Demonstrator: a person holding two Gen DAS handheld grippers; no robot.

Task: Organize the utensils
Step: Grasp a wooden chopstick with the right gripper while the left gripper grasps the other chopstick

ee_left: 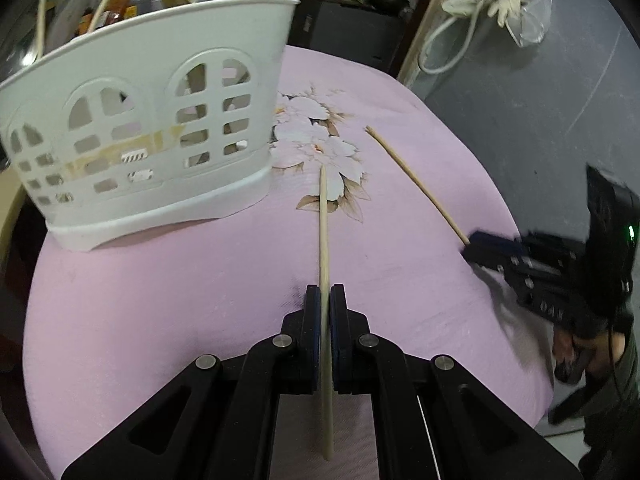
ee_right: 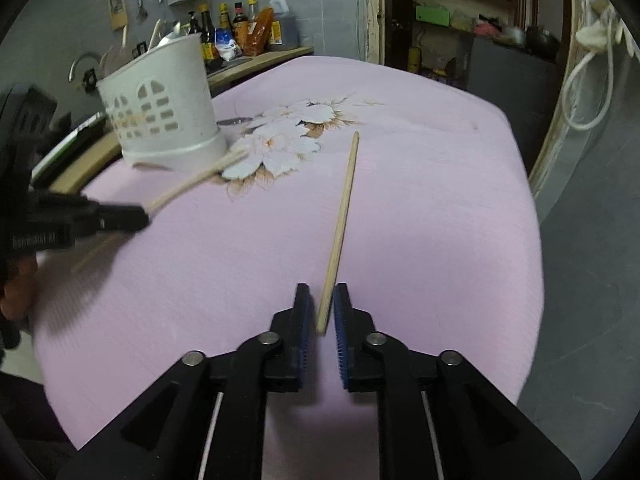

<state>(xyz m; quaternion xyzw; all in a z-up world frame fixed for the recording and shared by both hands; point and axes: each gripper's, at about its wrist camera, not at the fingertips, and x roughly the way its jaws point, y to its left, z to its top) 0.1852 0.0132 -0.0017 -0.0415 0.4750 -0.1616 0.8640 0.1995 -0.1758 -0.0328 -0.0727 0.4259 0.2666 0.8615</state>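
While the white holder (ee_left: 160, 128) holds chopsticks, left jaws clamp one chopstick (ee_left: 324, 240); right jaws stand apart.

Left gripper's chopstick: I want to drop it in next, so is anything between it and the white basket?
Nothing visible does. The left gripper is shut on its chopstick, and only bare pink cloth lies between it and the white basket. The other chopstick lies off to the right.

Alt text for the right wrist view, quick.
Right tool open around the near end of a chopstick lying on the pink cloth. At left, the left tool holds another chopstick near the white basket.
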